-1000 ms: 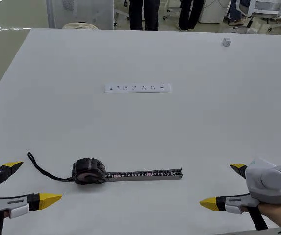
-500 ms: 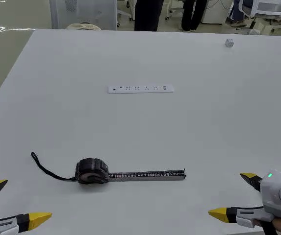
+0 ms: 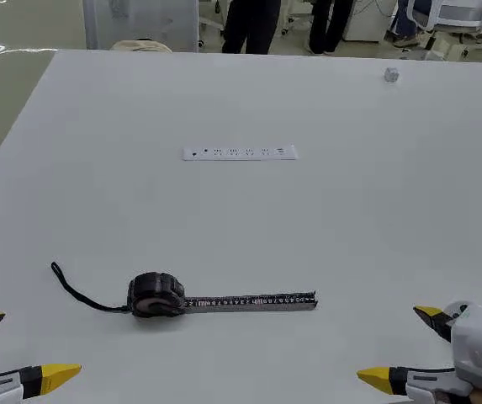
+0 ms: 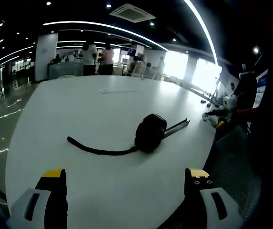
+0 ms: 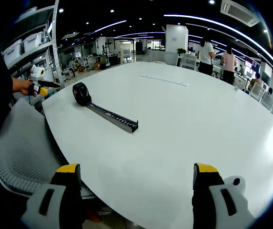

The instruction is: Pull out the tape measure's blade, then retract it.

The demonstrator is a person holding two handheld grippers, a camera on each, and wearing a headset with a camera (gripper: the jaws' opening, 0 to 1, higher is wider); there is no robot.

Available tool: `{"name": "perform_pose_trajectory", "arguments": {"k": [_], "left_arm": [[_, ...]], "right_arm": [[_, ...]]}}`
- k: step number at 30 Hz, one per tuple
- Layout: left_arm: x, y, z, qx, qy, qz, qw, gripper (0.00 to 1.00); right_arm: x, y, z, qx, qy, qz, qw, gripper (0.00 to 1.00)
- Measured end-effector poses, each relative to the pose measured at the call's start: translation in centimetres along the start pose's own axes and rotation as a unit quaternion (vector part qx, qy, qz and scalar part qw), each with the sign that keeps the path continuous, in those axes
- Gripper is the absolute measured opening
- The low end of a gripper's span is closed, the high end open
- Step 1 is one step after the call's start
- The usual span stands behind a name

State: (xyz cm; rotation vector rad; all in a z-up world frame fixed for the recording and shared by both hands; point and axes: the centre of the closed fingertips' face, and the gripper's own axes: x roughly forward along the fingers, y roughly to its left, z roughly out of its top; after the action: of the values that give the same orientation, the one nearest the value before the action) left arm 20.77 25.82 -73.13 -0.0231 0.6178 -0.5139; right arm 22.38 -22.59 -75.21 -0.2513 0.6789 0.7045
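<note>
Head view: tape measure (image 3: pixel 155 295) lies flat on the near part of the white table (image 3: pixel 241 219). It has a round black case. The blade (image 3: pixel 253 301) is out a short way to the right and lies on the surface. A black strap (image 3: pixel 81 290) trails off to the left. Left gripper (image 3: pixel 42 342) is at bottom left and right gripper (image 3: pixel 387 342) at bottom right. Both have their yellow-tipped jaws spread wide, hold nothing, and sit well apart from the tape, with bare tabletop between. White power strip (image 3: pixel 239 152) is mid-table. A small grey object (image 3: pixel 391 75) sits near the far right edge. People's legs (image 3: pixel 253 25) and office chairs (image 3: pixel 455 17) are beyond the far edge.

Left gripper view: own jaws wide apart, empty. The case is ahead between them, further up the table. The strap curls toward the left jaw's side. The blade points away toward the right gripper at the table edge. Open office with ceiling light strips (image 4: pixel 126 36); people stand at the far end.

Right gripper view: jaws wide apart, empty. The blade's tip end is nearest and the case is at its far end, upper left. The left gripper, in a hand, is beyond the case. Mesh chair (image 5: pixel 22 152) is against the table edge at lower left. Shelves (image 5: pixel 22 45) with boxes are at upper left.
</note>
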Motion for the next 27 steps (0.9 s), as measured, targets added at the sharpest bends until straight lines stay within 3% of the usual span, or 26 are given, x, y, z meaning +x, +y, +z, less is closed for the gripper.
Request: {"name": "perform_pose_trajectory", "arguments": {"k": [15, 20, 24, 27], "left_arm": [[0.1, -0.6, 0.0, 0.001, 0.002, -0.005, 1.0, 1.0], [0.1, -0.7, 0.3, -0.007, 0.002, 0.006, 1.0, 1.0], [0.2, -0.8, 1.2, -0.001, -0.012, 0.029, 0.9995, 1.0], [0.3, -1.7, 2.2, -0.002, -0.026, 0.023, 0.9994, 1.0]], "right_arm": [[-1.0, -1.0, -0.2, 0.007, 0.0, -0.015, 0.9999, 1.0], [-1.2, -1.3, -0.1, 0.002, 0.003, -0.015, 0.9999, 1.0], [-1.1, -1.2, 0.0, -0.03, 0.014, -0.005, 0.9994, 1.0], [-0.9, -1.3, 0.2, -0.038, 0.022, 0.0, 0.999, 1.0]]}}
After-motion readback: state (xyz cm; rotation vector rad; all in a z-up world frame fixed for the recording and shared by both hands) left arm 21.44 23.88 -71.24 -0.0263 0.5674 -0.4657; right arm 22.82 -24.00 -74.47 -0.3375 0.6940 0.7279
